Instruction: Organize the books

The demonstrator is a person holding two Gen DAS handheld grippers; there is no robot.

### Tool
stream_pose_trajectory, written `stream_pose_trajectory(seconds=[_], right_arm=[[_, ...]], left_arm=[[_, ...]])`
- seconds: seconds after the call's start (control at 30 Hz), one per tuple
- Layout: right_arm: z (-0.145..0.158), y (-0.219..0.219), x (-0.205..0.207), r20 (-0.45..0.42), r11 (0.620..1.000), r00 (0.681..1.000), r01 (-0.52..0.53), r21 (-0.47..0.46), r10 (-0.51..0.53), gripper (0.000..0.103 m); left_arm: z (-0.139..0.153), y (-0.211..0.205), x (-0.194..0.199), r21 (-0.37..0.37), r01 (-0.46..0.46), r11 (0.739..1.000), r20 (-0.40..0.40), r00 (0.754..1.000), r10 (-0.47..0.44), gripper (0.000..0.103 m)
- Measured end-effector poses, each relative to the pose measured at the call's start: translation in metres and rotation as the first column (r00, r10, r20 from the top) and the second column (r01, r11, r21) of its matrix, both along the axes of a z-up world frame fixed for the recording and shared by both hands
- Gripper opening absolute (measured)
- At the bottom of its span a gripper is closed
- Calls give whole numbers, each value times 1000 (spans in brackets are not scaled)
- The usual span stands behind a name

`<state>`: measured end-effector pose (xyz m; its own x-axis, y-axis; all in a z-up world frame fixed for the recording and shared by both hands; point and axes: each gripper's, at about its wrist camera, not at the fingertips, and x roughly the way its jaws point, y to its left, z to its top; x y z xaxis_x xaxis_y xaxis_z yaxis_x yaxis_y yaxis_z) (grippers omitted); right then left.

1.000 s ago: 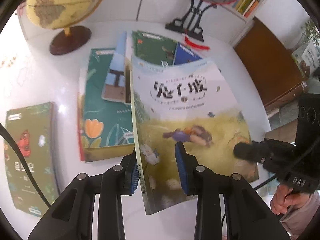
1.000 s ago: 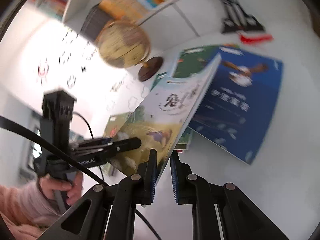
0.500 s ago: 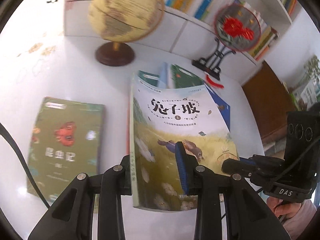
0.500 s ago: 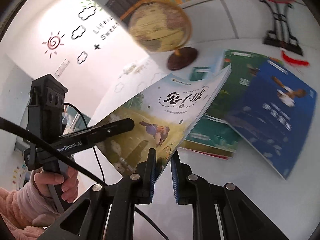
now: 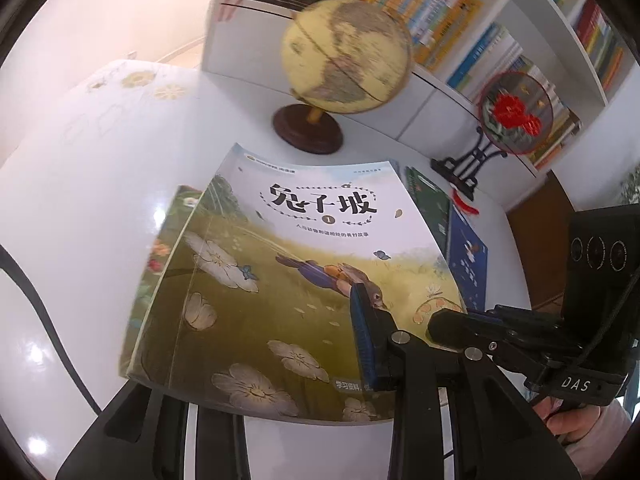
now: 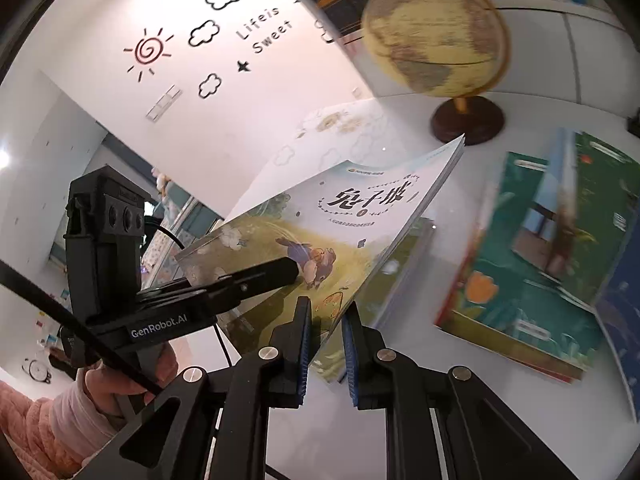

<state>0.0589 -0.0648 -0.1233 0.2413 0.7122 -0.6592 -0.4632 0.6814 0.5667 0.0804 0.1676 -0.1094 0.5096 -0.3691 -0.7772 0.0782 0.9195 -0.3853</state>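
A rabbit picture book (image 5: 296,272) with a meadow cover is held off the white table by both grippers. My left gripper (image 5: 280,364) is shut on its near edge; only the upper finger (image 5: 366,340) shows, the other is under the book. My right gripper (image 6: 325,344) is shut on the book (image 6: 320,236) at its right edge. A green flower-cover book (image 5: 160,256) lies on the table just below and left of it. More books, a green one (image 6: 520,264) and a blue one (image 5: 466,256), lie overlapped to the right.
A yellow globe (image 5: 344,60) on a dark wooden base (image 5: 308,128) stands behind the books. A round red-flower fan on a black stand (image 5: 516,108) is at the back right. Bookshelves (image 5: 460,12) line the wall. A brown cabinet (image 5: 548,240) stands right of the table.
Both grippers have carried the rabbit book leftward, off the pile at the right and over the green flower-cover book. The book now lies flatter, and the globe looks nearer.
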Motion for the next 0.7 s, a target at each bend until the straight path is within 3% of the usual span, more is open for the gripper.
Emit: stream_pose_trajectory(seconds=[0.7], right_arm=[[-27, 64, 8, -81, 999, 997, -9, -51, 5, 15]], left_arm=[[-47, 56, 15, -37, -6, 999, -110, 994, 2, 29]])
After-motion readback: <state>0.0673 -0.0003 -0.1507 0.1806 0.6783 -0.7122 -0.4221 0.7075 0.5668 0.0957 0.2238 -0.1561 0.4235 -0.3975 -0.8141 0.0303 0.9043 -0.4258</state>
